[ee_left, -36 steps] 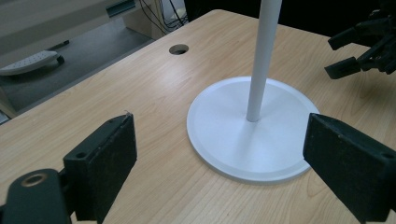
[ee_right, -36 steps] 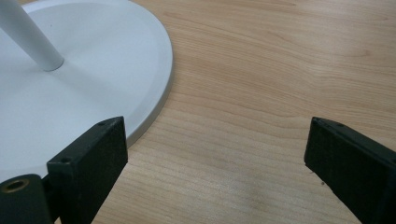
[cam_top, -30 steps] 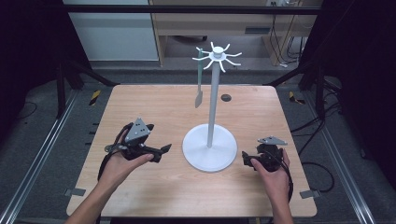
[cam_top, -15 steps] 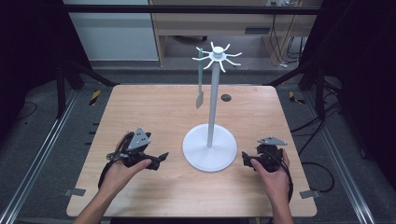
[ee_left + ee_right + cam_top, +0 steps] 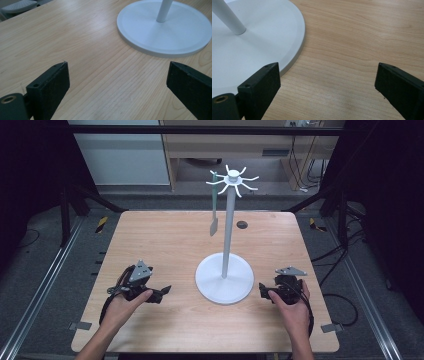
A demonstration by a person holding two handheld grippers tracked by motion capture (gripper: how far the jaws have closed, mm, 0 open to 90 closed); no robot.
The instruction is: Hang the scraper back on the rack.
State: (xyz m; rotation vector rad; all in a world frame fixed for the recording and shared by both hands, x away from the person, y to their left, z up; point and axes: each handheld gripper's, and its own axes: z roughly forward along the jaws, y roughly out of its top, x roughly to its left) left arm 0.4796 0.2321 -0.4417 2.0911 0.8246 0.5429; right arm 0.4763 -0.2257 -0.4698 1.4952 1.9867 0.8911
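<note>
Stand (image 5: 224,280) between left gripper (image 5: 162,292) and right gripper (image 5: 263,291), near both, untouched; both sets of jaws apart, empty.

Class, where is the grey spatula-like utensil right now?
In the high view, the grey spatula-like utensil hangs from a left-side hook of the white hook stand, above the wooden table, far from both grippers.

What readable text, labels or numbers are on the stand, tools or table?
None readable: the stand, the table, the left tool and the right tool carry no visible words, numbers or logos.
The yellow-black tape on the floor is striped only.
</note>
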